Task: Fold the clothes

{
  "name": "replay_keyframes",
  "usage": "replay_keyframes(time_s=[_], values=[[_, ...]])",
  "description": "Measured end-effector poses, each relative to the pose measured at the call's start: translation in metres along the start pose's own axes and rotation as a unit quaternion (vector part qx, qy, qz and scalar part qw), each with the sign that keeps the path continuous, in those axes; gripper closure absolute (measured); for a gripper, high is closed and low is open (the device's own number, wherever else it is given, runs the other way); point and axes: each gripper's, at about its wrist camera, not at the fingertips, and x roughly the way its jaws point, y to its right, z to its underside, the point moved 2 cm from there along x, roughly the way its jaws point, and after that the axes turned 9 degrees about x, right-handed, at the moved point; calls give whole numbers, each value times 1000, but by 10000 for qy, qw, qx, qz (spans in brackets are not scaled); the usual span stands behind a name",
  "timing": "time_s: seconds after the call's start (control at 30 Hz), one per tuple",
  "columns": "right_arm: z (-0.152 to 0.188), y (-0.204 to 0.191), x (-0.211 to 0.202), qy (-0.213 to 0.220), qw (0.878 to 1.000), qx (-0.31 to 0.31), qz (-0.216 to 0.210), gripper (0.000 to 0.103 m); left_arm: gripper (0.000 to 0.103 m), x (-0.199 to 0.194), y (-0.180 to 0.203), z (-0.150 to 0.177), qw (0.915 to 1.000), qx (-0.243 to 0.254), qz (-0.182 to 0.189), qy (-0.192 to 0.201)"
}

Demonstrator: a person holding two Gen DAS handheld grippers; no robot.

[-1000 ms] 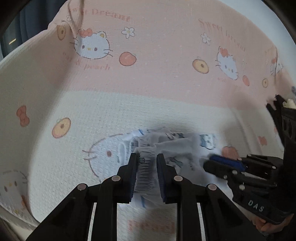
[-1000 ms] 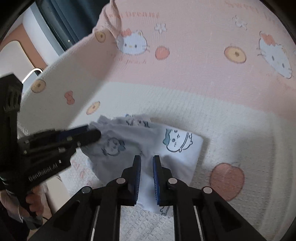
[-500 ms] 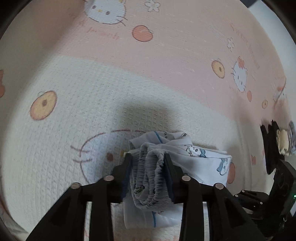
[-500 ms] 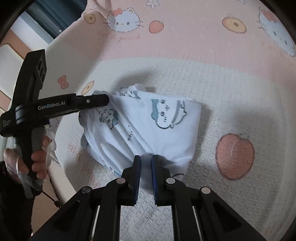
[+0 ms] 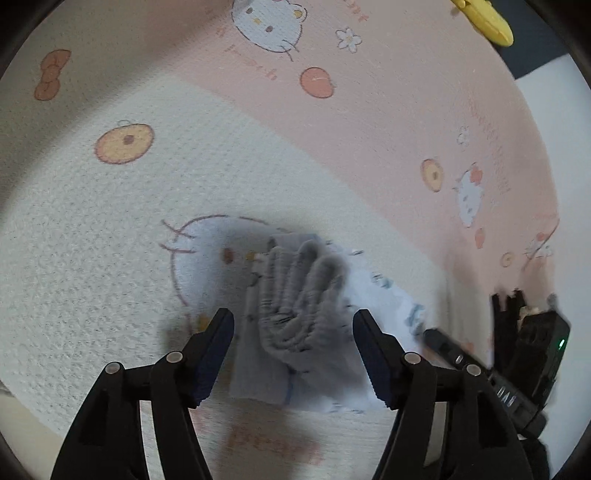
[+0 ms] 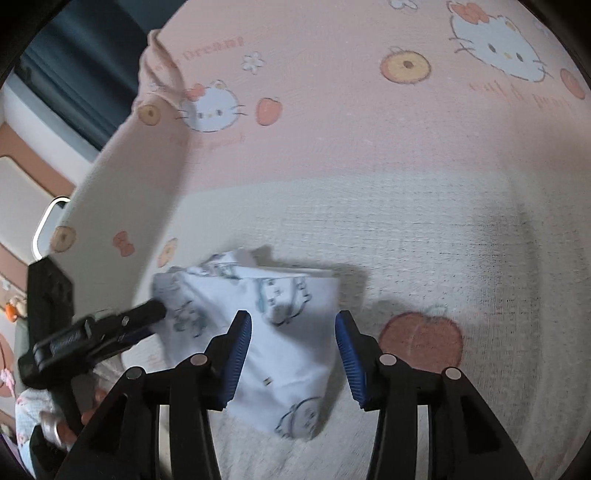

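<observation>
A small white garment with blue cartoon prints point(image 6: 280, 332) lies folded on the pink and cream blanket point(image 6: 406, 229). Its gathered elastic waistband point(image 5: 299, 306) faces the left wrist view. My left gripper point(image 5: 293, 332) is open, its fingers standing on either side of the waistband without touching it. My right gripper point(image 6: 293, 332) is open too, just above the garment's near side. The left gripper's fingers point(image 6: 147, 314) also show in the right wrist view, at the cloth's left end. The right gripper's body point(image 5: 517, 354) sits at the lower right of the left wrist view.
The cartoon-cat blanket covers the whole surface; its left edge point(image 6: 110, 177) drops off toward a dark curtain point(image 6: 74, 74) and a pale wall panel. A yellow object point(image 5: 487, 18) lies at the far top. A hand point(image 6: 55, 424) holds the left gripper's handle.
Both grippers were shut on the garment and have opened, letting it go. The folded garment now rests on the blanket, and both grippers have drawn back a little.
</observation>
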Motion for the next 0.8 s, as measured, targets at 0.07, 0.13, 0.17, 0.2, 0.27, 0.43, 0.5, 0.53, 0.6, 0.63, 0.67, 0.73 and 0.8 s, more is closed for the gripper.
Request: replay_keyframes(time_s=[0.07,0.13,0.17,0.2,0.27,0.43,0.5,0.53,0.6,0.63,0.67,0.73,0.8], values=[[-4,6,2,51,9999,116,51,57,36,9,-6,6,9999,85,-97,-109],[-6,9,5,47,9998,176,122,57,36,10,-13,11,9999,84,85,-40],[-8,11,7,45,9997,205,158,57,36,9,-16,13,9999,67,157,-7],[-9,12,8,43,9995,235,194,57,35,8,-16,14,9999,66,145,-13],[-9,13,8,49,9995,264,188,57,36,6,-13,14,9999,61,84,-42],[4,25,-1,-107,9934,1022,-499,57,35,4,-13,10,9966,-638,525,-22],[11,31,-5,-176,9876,1361,-767,57,35,4,-15,10,9901,-944,1035,52],[15,34,-5,-212,9840,1532,-887,56,35,4,-16,10,9875,-1050,1175,76],[23,42,-3,-256,9759,1882,-1077,56,35,5,-18,13,9854,-1170,1236,99],[30,48,-4,-228,9674,2177,-1270,56,35,6,-19,14,9842,-1230,1266,110],[37,54,-4,-197,9583,2454,-1451,56,35,7,-20,15,9831,-1289,1296,121],[46,58,-3,-103,9455,2778,-1694,56,35,8,-22,18,9806,-1409,1357,144],[48,57,-2,-51,9432,2823,-1749,56,35,9,-25,20,9779,-1528,1417,167]])
